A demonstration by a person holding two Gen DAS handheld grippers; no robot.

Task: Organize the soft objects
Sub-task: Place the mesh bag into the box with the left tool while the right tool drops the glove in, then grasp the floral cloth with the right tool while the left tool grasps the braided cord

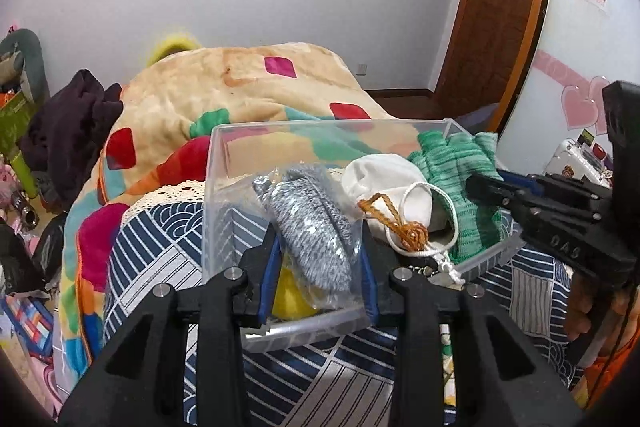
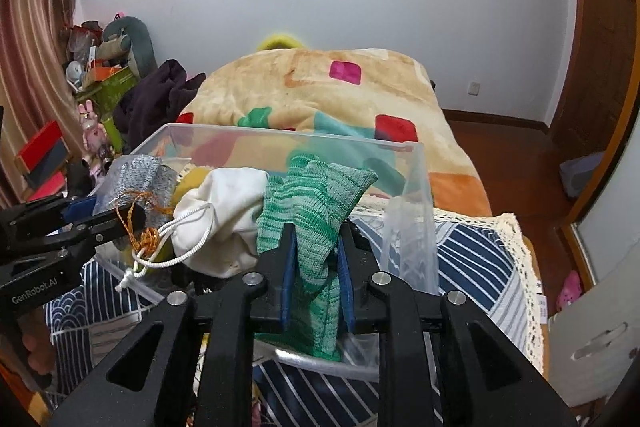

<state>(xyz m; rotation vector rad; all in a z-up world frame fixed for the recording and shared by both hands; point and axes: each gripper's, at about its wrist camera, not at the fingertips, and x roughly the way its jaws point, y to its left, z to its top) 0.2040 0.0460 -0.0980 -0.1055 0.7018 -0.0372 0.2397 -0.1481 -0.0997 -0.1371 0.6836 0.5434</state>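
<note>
A clear plastic bin (image 1: 224,163) stands on the bed and also shows in the right wrist view (image 2: 416,163). My left gripper (image 1: 318,247) is shut on a grey knit piece in a clear bag (image 1: 312,223) at the bin's near edge. My right gripper (image 2: 316,239) is shut on a green knit glove (image 2: 316,195), which also shows in the left wrist view (image 1: 456,163) at the bin's right side. A white drawstring pouch (image 1: 380,179) with an orange cord (image 1: 404,223) lies between them. Something yellow (image 1: 290,295) lies under the grey piece.
A colourful patchwork blanket (image 1: 240,83) is heaped behind the bin. A navy patterned cover (image 1: 160,227) with a lace edge (image 2: 516,239) lies under it. Dark clothes (image 1: 72,131) and clutter lie at the left. A wooden door (image 1: 500,7) is at the right.
</note>
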